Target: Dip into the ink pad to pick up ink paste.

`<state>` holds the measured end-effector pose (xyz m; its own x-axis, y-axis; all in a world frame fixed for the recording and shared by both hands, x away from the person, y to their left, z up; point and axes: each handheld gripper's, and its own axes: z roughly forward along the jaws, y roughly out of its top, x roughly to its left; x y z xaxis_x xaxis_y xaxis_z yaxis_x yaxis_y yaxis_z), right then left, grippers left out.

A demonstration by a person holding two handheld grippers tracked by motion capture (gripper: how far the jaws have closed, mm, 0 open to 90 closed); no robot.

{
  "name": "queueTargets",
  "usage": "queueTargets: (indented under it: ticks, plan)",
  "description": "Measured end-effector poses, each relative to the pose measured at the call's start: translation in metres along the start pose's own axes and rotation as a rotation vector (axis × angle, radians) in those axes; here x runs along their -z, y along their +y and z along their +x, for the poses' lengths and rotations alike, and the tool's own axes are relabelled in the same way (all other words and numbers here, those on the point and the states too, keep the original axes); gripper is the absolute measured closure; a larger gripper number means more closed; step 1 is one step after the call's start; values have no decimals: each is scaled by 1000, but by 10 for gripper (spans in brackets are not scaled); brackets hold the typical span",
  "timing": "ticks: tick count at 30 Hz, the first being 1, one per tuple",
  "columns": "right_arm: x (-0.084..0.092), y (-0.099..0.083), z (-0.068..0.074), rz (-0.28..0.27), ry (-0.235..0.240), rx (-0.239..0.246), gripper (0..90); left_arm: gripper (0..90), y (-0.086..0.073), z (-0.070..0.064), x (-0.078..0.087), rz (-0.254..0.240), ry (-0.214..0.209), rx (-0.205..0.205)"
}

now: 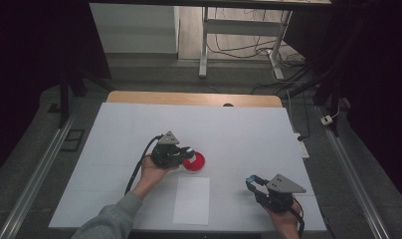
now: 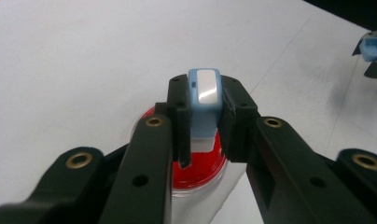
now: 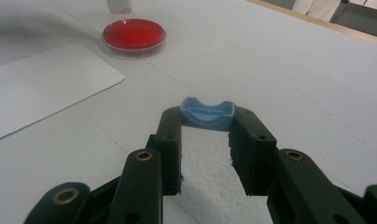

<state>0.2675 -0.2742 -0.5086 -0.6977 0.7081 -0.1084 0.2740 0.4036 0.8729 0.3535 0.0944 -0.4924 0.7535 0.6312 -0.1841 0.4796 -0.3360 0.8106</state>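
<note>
One red-filled petri dish (image 3: pixel 134 36) | left claw (image 2: pixel 204 119) pinches blue-white block (image 2: pixel 204 105) | right claw (image 3: pixel 206 126) pinches blue cap (image 3: pixel 207 114)

red dish (image 1: pixel 194 162) beneath left claw (image 1: pixel 188 152), open tabletop (image 1: pixel 249 129) beyond

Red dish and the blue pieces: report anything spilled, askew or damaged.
Nothing stands out. The red dish sits flat, unspilled. The left hand-held gripper holds the blue-and-white stamp above it; the right hand-held gripper holds the blue cap.

A white paper sheet (image 1: pixel 191 200) lies on the white table (image 1: pixel 249 129), near its front edge.
</note>
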Motion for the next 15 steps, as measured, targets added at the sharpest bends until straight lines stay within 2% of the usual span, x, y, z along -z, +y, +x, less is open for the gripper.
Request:
queueTargets:
  ticks: [5, 15]
  plan:
    - [0, 0, 0, 1, 1, 0, 649, 758, -2, 0, -6, 26, 2, -10]
    - [0, 0, 0, 0, 1, 1, 649, 758, -4, 1, -11, 47, 14, -13]
